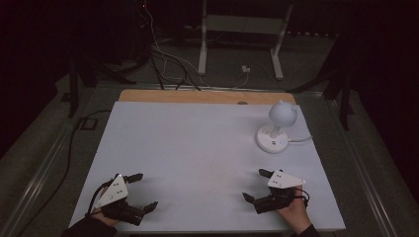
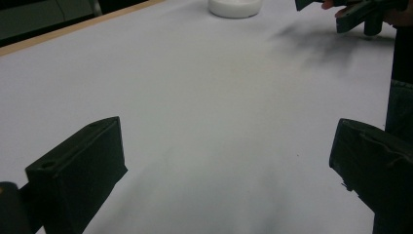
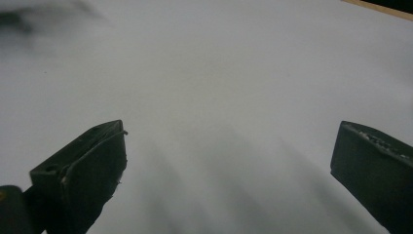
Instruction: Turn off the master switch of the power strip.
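A white sheet (image 1: 197, 148) covers the table. My left gripper (image 1: 143, 191) rests at the near left corner, jaws wide open and empty, pointing right. At the near right, my right gripper (image 1: 257, 185) is also open and empty, pointing left. A small white lamp (image 1: 276, 126) with a round head on a round base stands at the far right of the sheet. In the left gripper view, bare sheet lies between the two black jaws, the lamp base (image 2: 234, 7) sits at the top, and the right gripper (image 2: 358, 14) shows at the top right. The right gripper view has bare sheet (image 3: 219, 97) between its jaws.
A wooden table edge (image 1: 197, 96) runs along the far side of the sheet. The lamp's white cord (image 1: 301, 139) trails off to the right. Beyond the table, cables (image 1: 168, 64) lie on the dark floor near a white metal stand (image 1: 237, 34).
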{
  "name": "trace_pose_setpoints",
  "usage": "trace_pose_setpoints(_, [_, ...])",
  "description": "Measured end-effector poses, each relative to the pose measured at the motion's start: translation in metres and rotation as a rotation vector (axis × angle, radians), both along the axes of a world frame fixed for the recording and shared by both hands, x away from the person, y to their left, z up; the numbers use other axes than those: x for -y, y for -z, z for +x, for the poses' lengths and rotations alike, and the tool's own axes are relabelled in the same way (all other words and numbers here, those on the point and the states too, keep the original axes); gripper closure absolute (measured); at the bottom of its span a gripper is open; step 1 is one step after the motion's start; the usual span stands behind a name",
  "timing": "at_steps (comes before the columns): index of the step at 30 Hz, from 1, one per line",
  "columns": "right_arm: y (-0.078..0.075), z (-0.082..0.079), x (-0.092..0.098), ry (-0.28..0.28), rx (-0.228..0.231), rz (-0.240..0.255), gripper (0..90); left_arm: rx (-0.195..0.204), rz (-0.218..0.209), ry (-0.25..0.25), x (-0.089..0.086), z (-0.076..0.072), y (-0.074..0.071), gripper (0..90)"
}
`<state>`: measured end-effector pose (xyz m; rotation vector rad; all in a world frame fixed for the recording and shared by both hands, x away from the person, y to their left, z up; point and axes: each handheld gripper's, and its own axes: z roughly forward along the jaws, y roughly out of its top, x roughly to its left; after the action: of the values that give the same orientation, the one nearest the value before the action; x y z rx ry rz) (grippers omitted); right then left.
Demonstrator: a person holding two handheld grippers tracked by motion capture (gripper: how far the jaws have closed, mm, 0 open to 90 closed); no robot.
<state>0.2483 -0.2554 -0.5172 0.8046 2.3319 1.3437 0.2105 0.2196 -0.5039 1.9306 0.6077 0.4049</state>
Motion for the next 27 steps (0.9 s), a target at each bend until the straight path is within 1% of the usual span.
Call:
trace_pose_setpoints(1, [-0.001, 0.000, 0.000, 0.003, -0.004, -0.010, 0.0, 0.001, 0.000, -0.001, 0.000, 0.000, 0.000, 0.3])
trace_pose_setpoints(2, [-0.001, 0.000, 0.000, 0.003, -0.004, -0.010, 0.0, 0.000, 0.000, -0.001, 0.000, 0.000, 0.000, 0.3])
trace_pose_setpoints(4, [-0.002, 0.000, 0.001, -0.006, -0.031, -0.036, 0.0, 0.001, 0.001, -0.001, 0.000, 0.000, 0.000, 0.3])
trace_pose_setpoints(5, [-0.002, 0.000, 0.000, -0.012, -0.049, -0.041, 0.0, 0.003, 0.002, 0.000, 0.000, 0.000, 0.000, 0.3])
trace_pose_setpoints(6, [-0.002, 0.000, 0.000, -0.012, -0.049, -0.041, 0.0, 0.003, 0.002, 0.000, 0.000, 0.000, 0.000, 0.3])
trace_pose_setpoints(7, [-0.002, 0.000, -0.001, -0.031, -0.068, -0.055, 0.0, 0.001, 0.002, 0.001, 0.000, 0.000, 0.000, 0.3])
trace_pose_setpoints(8, [-0.002, 0.000, -0.001, -0.031, -0.068, -0.055, 0.0, 0.000, -0.001, 0.003, 0.000, 0.000, 0.000, 0.3])
trace_pose_setpoints(10, [-0.002, -0.001, -0.003, -0.051, -0.076, -0.052, 0.0, 0.001, -0.001, 0.005, 0.001, 0.000, 0.000, 0.3])
trace_pose_setpoints(12, [-0.003, -0.002, -0.006, -0.067, -0.072, -0.061, 0.0, 0.002, -0.002, 0.006, 0.000, 0.000, 0.000, 0.3])
trace_pose_setpoints(17, [-0.006, -0.006, -0.013, -0.112, -0.102, -0.096, 0.0, 0.002, -0.005, 0.005, 0.001, 0.000, 0.000, 0.3])
trace_pose_setpoints(19, [-0.006, -0.006, -0.014, -0.120, -0.107, -0.094, 0.0, 0.001, -0.004, 0.007, 0.001, 0.000, 0.000, 0.3])
trace_pose_setpoints(20, [-0.008, -0.007, -0.016, -0.130, -0.123, -0.089, 0.0, 0.002, -0.005, 0.009, 0.001, 0.000, 0.000, 0.3])
trace_pose_setpoints(22, [-0.010, -0.008, -0.017, -0.141, -0.137, -0.072, 0.0, 0.001, -0.006, 0.012, 0.001, 0.000, 0.000, 0.3])
trace_pose_setpoints(25, [-0.013, -0.009, -0.018, -0.150, -0.143, -0.065, 0.0, 0.000, -0.008, 0.013, 0.001, 0.000, 0.000, 0.3])
trace_pose_setpoints(27, [-0.015, -0.009, -0.019, -0.155, -0.136, -0.060, 0.0, 0.002, -0.009, 0.014, 0.001, 0.000, 0.000, 0.3])
